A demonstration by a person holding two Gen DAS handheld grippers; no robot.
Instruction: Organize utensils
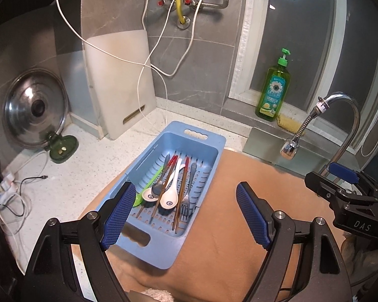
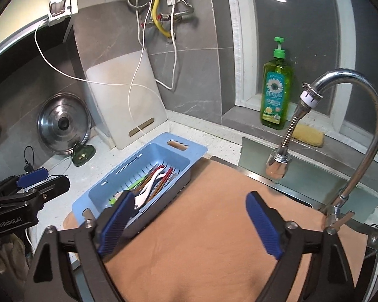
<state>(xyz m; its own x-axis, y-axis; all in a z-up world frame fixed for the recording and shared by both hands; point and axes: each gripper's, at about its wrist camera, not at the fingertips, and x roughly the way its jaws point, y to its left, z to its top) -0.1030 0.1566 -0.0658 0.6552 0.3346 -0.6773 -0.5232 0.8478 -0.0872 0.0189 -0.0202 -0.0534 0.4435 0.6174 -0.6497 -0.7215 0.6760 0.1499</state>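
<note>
A light blue slotted tray (image 1: 206,151) lies on the counter, partly on a tan cloth (image 1: 239,226). In it lie two white spoons (image 1: 170,196), a green spoon (image 1: 145,188), a fork (image 1: 186,201), a grey-handled spoon (image 1: 161,183) and brown chopsticks with red ends (image 1: 181,193). My left gripper (image 1: 186,216) is open and empty, just above the tray's near end. My right gripper (image 2: 191,224) is open and empty over the cloth, right of the tray (image 2: 181,151). The utensils (image 2: 151,183) show there too. The right gripper also shows in the left wrist view (image 1: 345,176).
A white cutting board (image 1: 121,83) and a steel lid (image 1: 35,108) lean on the back wall. Green soap bottle (image 1: 273,90) and yellow sponge (image 2: 307,138) sit on the sill. A chrome faucet (image 2: 352,125) arches at right. Cables (image 1: 10,196) lie at left.
</note>
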